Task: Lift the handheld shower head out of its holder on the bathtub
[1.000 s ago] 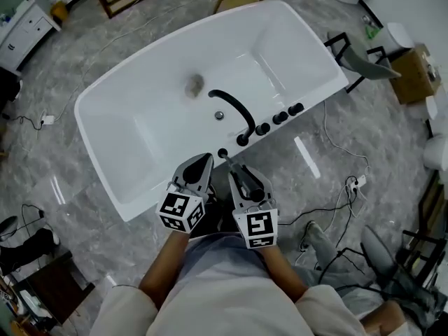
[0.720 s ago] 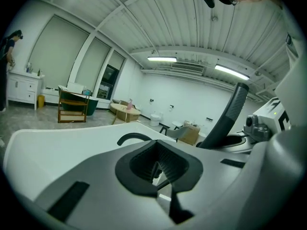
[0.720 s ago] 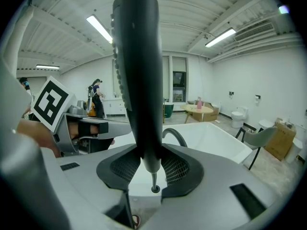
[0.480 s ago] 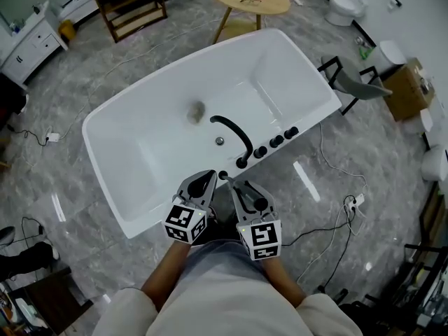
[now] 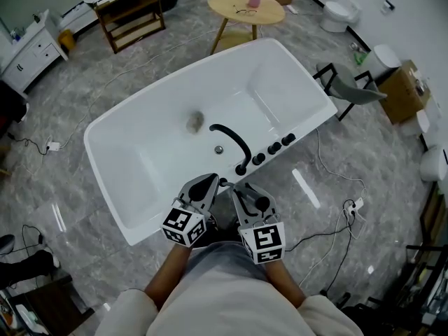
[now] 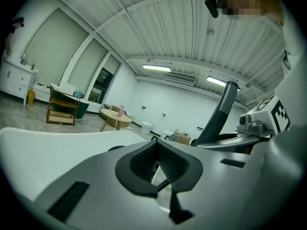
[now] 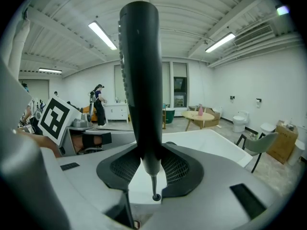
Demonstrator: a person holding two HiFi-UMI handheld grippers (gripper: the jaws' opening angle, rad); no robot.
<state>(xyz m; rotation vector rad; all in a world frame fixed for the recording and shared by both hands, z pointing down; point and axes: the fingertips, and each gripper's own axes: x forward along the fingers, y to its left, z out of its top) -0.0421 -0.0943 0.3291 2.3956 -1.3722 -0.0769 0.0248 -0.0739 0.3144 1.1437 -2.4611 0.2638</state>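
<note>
Right gripper: its jaws were clamped on the black shower head, which stood upright
Shower head's place: it sat in the right gripper above the near rim of the white bathtub, its thin lower tip showing below the pads
Left gripper: its jaws were together with nothing between them, just beside the right one
Faucet: the black spout arched over the tub, with knobs beside it

Large open hall set out as bathroom, freestanding bathtub, toilet, marble-look floor, strip-lit ceiling
</note>
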